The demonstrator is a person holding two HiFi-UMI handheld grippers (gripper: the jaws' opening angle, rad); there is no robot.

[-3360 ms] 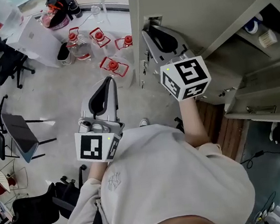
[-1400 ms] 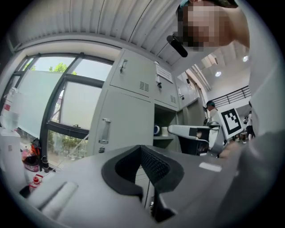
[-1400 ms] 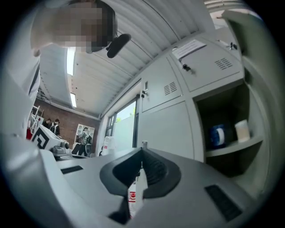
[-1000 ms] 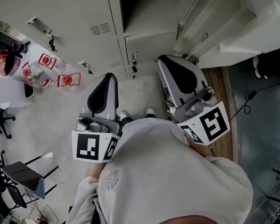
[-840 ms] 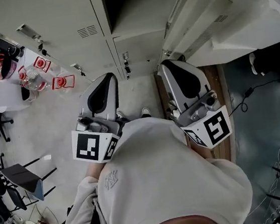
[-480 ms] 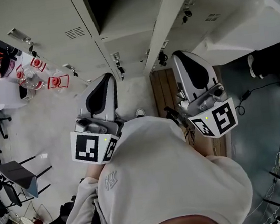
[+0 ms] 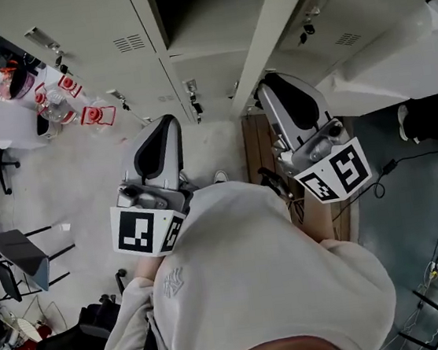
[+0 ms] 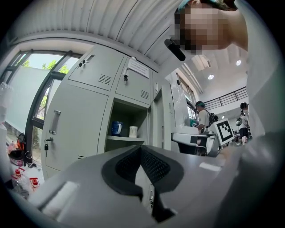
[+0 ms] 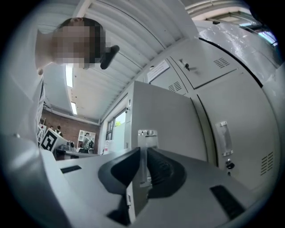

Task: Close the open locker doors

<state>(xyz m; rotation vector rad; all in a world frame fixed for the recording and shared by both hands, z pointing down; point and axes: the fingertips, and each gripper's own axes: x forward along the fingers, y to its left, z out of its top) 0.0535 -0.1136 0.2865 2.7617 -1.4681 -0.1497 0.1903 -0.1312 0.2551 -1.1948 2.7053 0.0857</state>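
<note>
A bank of grey lockers (image 7: pixel 67 30) is seen along the top of the head view. 1 door (image 7: pixel 276 28) is swung out from it, and its free edge is pinched between the pads of the right gripper (image 9: pixel 143 153), near the latch plate (image 9: pixel 147 132). An open compartment (image 8: pixel 129 116) is shown in the left gripper view. On its 1 shelf (image 8: pixel 124 138) a blue mug (image 8: pixel 116 128) and a white cup (image 8: pixel 133 131) are stood side by side, slightly apart. The left gripper (image 8: pixel 141 149) is held short of the lockers, its 2 jaws pressed together with nothing between them. Red-capped bottles (image 7: pixel 100 113) are set on the floor (image 7: pixel 84 171) at the left, by the foot of the lockers.
</note>
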